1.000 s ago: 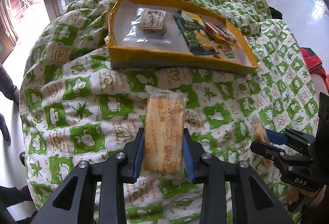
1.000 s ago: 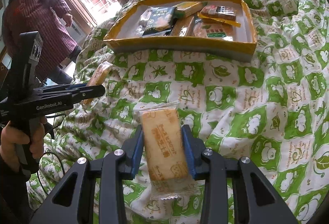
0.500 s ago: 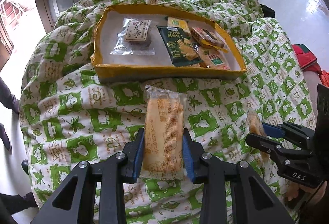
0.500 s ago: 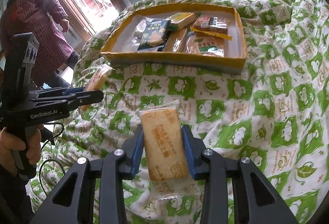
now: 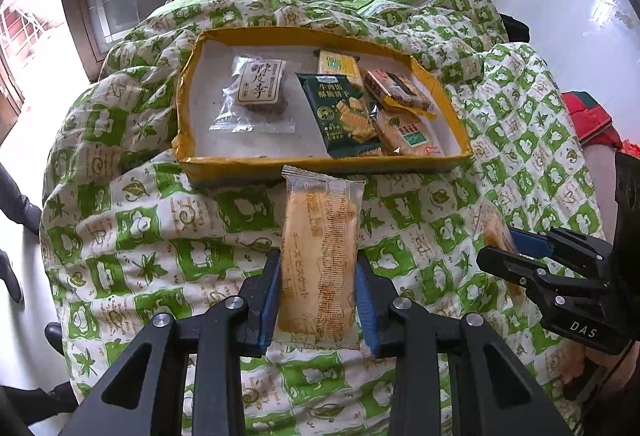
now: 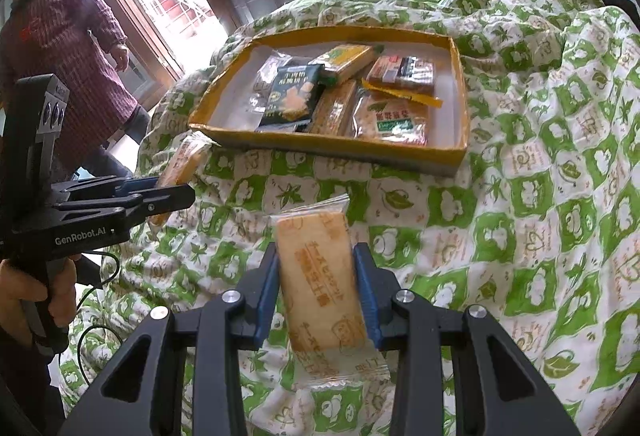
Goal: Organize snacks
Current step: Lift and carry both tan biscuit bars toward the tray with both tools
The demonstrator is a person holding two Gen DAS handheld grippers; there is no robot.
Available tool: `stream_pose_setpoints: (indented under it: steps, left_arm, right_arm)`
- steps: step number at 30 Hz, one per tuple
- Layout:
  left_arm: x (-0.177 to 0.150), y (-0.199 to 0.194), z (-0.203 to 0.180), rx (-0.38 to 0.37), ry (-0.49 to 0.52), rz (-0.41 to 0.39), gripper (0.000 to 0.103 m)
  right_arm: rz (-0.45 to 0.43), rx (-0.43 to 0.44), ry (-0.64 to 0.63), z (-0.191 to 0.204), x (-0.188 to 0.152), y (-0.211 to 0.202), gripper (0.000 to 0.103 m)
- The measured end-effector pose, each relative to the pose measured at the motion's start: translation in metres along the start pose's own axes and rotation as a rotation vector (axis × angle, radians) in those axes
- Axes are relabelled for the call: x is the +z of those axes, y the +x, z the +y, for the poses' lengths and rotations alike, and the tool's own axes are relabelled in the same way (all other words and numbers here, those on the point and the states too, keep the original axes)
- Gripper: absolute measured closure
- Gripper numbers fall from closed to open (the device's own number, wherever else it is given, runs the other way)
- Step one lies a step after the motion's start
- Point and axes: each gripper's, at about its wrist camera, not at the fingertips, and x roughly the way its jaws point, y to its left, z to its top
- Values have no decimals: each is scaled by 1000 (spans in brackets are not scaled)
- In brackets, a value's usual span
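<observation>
1. We're mid-carry: left gripper (image 5: 318,292) clamps a clear-wrapped orange biscuit packet (image 5: 320,256); right gripper (image 6: 316,292) clamps its twin (image 6: 320,284).
2. Next, we judge: reach the shallow yellow cardboard tray (image 5: 320,166) ahead and release inside.

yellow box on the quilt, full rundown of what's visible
The yellow box is a shallow open cardboard tray with a white floor and creased, dented walls, lying tilted on the green patterned quilt. About five wrapped snacks lie inside, mostly overlapping at its right end; its left end is partly bare. Neither gripper touches it.
</observation>
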Motion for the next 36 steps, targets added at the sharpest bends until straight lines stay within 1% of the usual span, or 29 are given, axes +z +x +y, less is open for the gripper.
stream_pose_setpoints:
  steps: [12, 17, 23, 36]
  left_arm:
    - [12, 2, 1, -15, -3, 6, 68]
    - [17, 5, 2, -35, -16, 21, 68]
    - [23, 8, 2, -31, -17, 19, 68]
    - [40, 8, 5, -24, -6, 12, 68]
  right_arm:
    - [-5, -1, 2, -2, 16, 1, 68]
    - [-3, -19, 23, -5, 23, 2, 68]
    - [-2, -51, 60, -6, 34, 1, 68]
    - [-3, -69, 68, -6, 53, 3, 68]
